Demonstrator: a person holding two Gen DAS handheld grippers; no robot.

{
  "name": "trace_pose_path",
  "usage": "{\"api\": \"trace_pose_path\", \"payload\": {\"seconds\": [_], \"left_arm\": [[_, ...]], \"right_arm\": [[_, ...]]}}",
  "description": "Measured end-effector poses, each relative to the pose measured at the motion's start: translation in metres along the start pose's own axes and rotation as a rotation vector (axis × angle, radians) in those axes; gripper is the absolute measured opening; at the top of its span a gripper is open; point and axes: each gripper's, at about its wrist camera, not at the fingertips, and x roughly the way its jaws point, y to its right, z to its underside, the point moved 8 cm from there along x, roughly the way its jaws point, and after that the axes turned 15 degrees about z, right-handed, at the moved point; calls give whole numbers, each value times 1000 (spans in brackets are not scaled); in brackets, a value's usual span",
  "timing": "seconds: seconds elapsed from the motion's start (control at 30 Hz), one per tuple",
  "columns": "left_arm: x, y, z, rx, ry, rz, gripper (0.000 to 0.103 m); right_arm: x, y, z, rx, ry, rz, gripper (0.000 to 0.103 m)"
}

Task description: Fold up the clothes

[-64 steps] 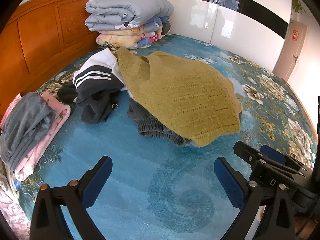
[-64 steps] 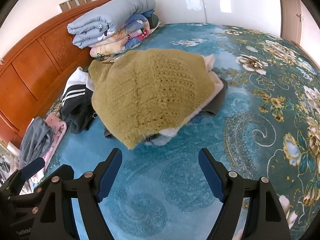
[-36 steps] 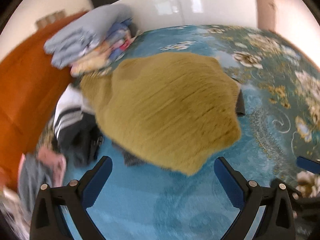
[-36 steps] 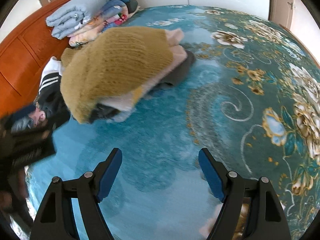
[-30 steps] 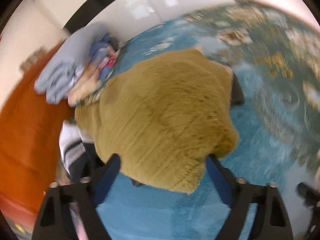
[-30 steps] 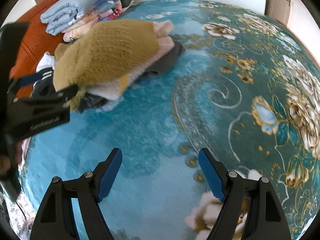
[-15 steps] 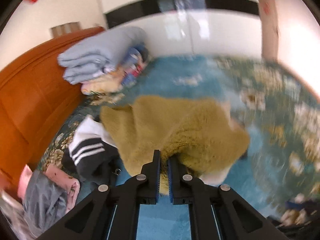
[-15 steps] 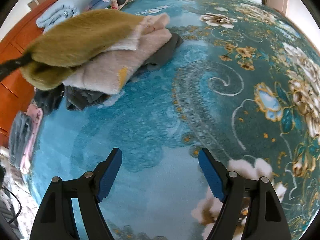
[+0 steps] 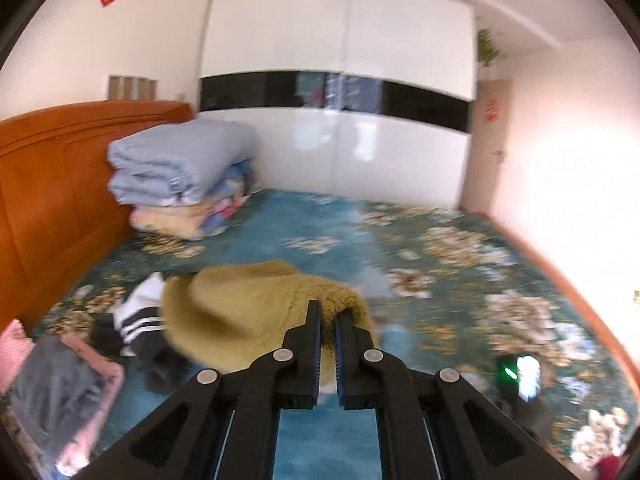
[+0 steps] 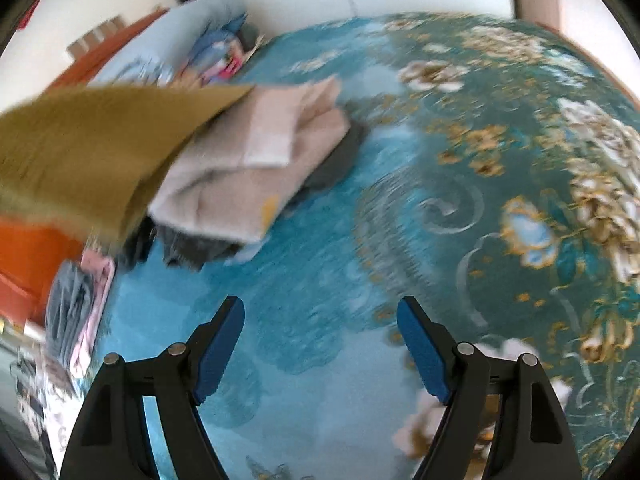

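Note:
My left gripper is shut on the edge of an olive-yellow knitted sweater and holds it lifted off the clothes pile. In the right wrist view the sweater hangs in the air at the left, blurred. Under it lie a beige-pink garment and dark grey clothes on the blue floral bedspread. My right gripper is open and empty above bare bedspread, in front of the pile.
A black garment with white stripes lies left of the sweater. A grey and pink folded stack sits at the near left. Folded quilts are stacked against the wooden headboard. A white wardrobe stands behind the bed.
My left gripper moved onto the sweater's edge, shut on it and lifted it up off the pile, uncovering the beige-pink garment. My right gripper stayed open.

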Motion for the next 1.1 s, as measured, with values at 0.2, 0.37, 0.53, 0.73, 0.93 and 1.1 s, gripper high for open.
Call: {"api": "trace_pose_path", "payload": {"seconds": [0.2,0.37,0.53,0.73,0.93,1.1], "left_arm": [[-17,60,22,-40,-50,186,6],[0,99,66,-72,-208,286,6],[33,105,130,-149,-410,283,7],[48,79,180,-345,-544,258,18],[27,28,189,-575,-479,252,60],[-2,-56,198,-795,-334,71,61]], "right_arm": [[-18,36,-16,73,52,25,80],[-23,53,-12,68,57,38,80],[-29,69,-8,64,63,51,80],[-36,89,-3,58,69,67,80],[-27,35,8,-62,33,-38,80],[-22,-11,16,-168,25,-81,80]]}}
